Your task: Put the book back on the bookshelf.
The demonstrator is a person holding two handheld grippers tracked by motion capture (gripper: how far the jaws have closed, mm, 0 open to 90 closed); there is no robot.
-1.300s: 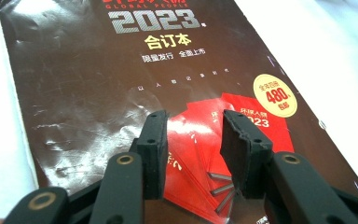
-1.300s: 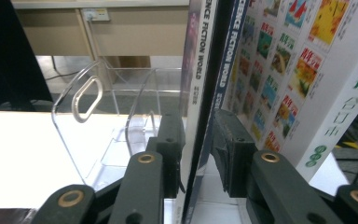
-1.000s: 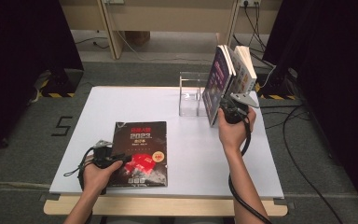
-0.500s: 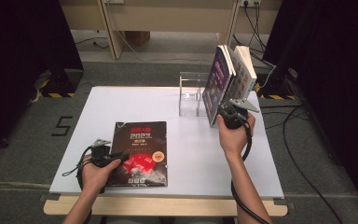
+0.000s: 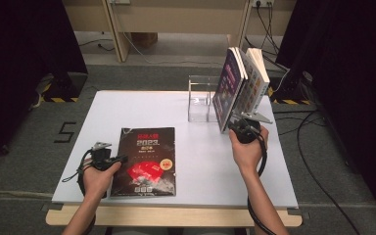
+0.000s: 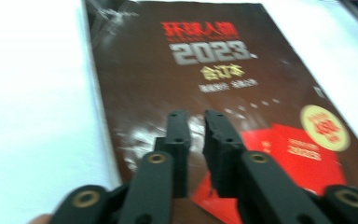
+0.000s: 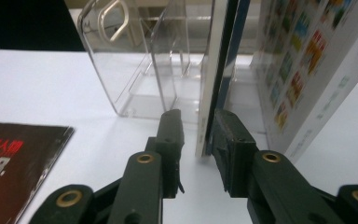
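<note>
1. The left gripper [image 6: 193,122], at the lower middle of its own view, has just been closing its jaws; they stand almost together over the dark cover with nothing between them.
2. Under it lies the dark "2023" magazine [image 5: 147,159], flat on the white table [image 5: 142,107], lower left of centre in the high view.
3. The right gripper [image 7: 199,128] straddles the lower edge of an upright purple-covered book [image 5: 227,88]; whether its pads press I cannot tell.
4. That book leans in the clear acrylic stand [image 5: 199,100], upper right in the high view.
</note>
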